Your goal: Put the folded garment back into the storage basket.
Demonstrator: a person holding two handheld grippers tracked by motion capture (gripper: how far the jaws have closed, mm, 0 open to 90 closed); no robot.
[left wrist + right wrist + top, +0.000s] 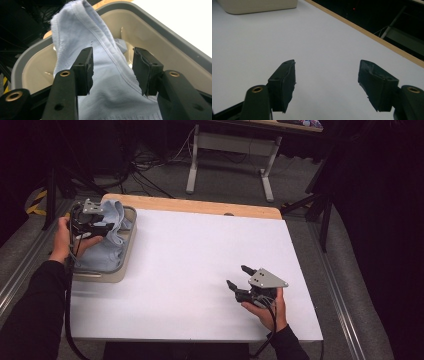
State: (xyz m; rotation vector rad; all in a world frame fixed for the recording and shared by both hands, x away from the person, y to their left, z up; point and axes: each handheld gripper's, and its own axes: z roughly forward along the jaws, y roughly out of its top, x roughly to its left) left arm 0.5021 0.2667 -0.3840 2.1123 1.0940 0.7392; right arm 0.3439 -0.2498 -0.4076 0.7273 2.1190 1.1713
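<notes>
At the upper left of the high view, the left gripper (pixel 102 227) hovered over a beige plastic tub (pixel 127 251) on the white table (pixel 200 265). A light blue garment (pixel 112 217) lay heaped in the tub, one ribbed edge standing up above the rim. In the left gripper view the cloth (pixel 105 82) ran up between the two black jaws, its long fold pointing to the top of the frame; the jaws stood partly apart with gaps on both sides, gripping nothing. The left hand was much the nearer. At the lower right of the high view, the right gripper (pixel 239 277) rested well apart on bare tabletop, jaws wide and empty. The tub's wall was the only thing close to the cloth.
</notes>
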